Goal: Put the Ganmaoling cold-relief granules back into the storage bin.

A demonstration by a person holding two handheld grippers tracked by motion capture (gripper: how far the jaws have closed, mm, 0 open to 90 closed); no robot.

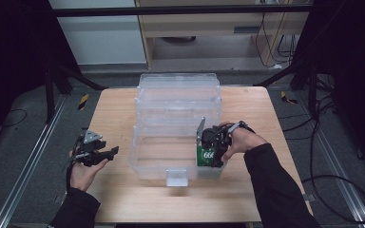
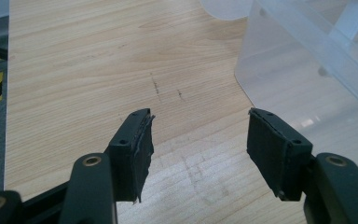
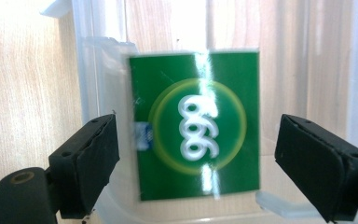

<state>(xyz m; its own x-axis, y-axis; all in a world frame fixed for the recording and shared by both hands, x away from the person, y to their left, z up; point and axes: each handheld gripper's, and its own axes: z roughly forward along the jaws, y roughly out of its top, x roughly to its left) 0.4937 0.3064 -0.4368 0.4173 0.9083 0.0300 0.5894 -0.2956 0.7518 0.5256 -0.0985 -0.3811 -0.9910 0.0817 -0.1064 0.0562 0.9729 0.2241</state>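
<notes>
A green box point(image 1: 205, 156) with a white "666" in a yellow ring lies in the near right corner of the front clear plastic bin point(image 1: 145, 161). In the right gripper view the green box point(image 3: 198, 135) sits between and beyond the two pads, which stand wide apart without touching it. My right gripper point(image 1: 216, 147) hovers over that corner, open point(image 3: 198, 158). My left gripper point(image 1: 102, 153) is held left of the bin above the wooden table point(image 1: 114, 109), open point(image 2: 198, 149) with nothing between its fingers.
Two more clear bins point(image 1: 178, 92) stand in a row behind the front one. A small white latch point(image 1: 177, 177) juts from the front bin's near wall. The bin's wall point(image 2: 303, 60) rises at the right of the left gripper view. Bare tabletop lies left and in front.
</notes>
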